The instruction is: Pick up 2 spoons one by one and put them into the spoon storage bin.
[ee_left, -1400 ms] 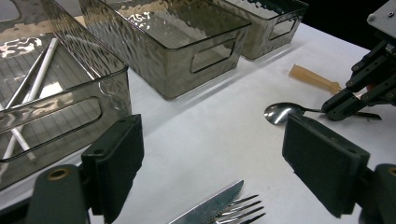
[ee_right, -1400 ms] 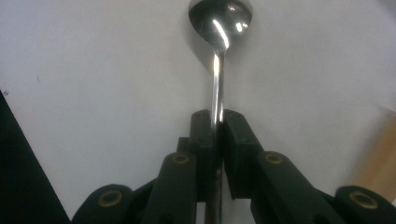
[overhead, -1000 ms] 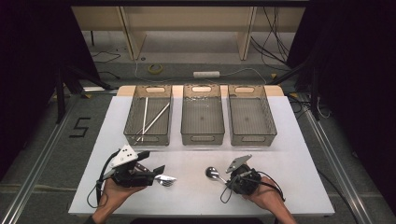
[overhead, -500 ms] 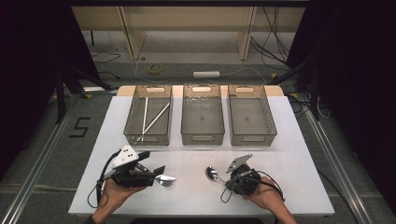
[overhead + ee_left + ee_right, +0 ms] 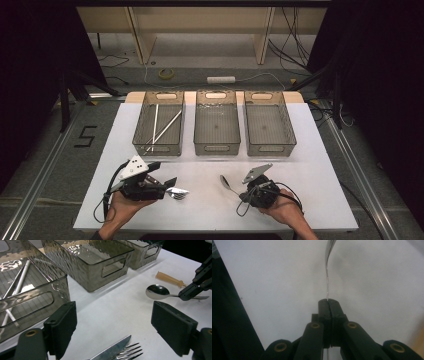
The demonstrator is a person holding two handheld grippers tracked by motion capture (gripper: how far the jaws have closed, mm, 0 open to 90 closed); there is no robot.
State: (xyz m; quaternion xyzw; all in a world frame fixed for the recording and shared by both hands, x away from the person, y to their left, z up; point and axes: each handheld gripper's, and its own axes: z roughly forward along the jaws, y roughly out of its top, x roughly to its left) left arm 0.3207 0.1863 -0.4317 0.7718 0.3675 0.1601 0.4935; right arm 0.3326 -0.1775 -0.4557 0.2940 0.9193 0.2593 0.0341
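The left gripper view is showing a knife point(image 5: 111, 350) beside the fork point(image 5: 130, 352), between the left tool point(image 5: 113, 327)'s parted jaws; the right tool point(image 5: 328, 305) is clamping the spoon point(image 5: 328, 270). Two sticks point(image 5: 159, 127) are lying in the bin point(image 5: 141, 120) nearest the table's far-left corner.

right gripper point(image 5: 328, 305) jaws just closed fully, clamping the spoon point(image 5: 327, 277) handle
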